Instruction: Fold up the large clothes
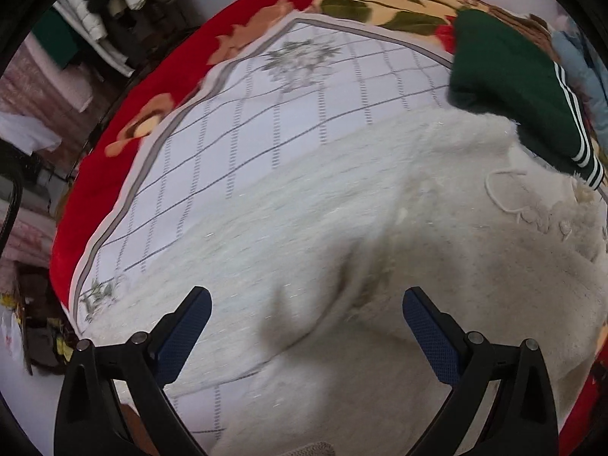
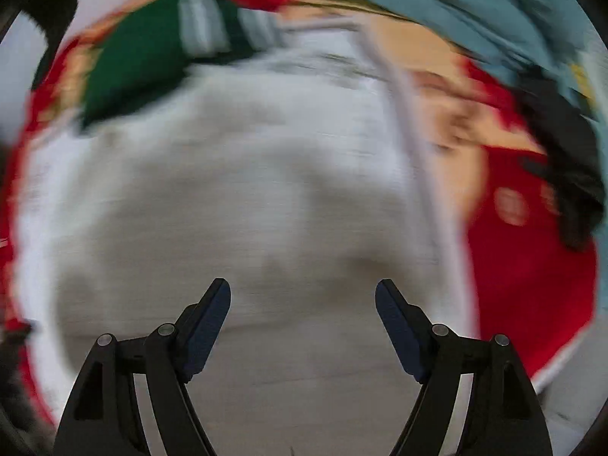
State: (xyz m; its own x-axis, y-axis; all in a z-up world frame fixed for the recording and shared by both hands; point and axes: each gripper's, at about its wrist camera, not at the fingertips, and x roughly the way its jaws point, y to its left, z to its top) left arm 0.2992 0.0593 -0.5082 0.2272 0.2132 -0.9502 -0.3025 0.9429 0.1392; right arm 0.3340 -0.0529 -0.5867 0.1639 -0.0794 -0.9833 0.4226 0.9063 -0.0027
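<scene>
A large fuzzy white garment [image 1: 399, 235] lies spread on a white checked mat [image 1: 266, 114] on the bed, with a raised fold near its middle. My left gripper [image 1: 306, 298] is open and empty just above the garment. In the right wrist view, which is blurred by motion, the same white garment [image 2: 247, 190] fills the middle. My right gripper [image 2: 302, 290] is open and empty above it.
A folded dark green garment with white stripes [image 1: 513, 87] lies at the far right edge of the white one; it also shows in the right wrist view [image 2: 144, 64]. A red floral blanket [image 1: 159, 114] covers the bed. Light blue clothing [image 2: 456, 11] and a black item [image 2: 562, 159] lie to the right.
</scene>
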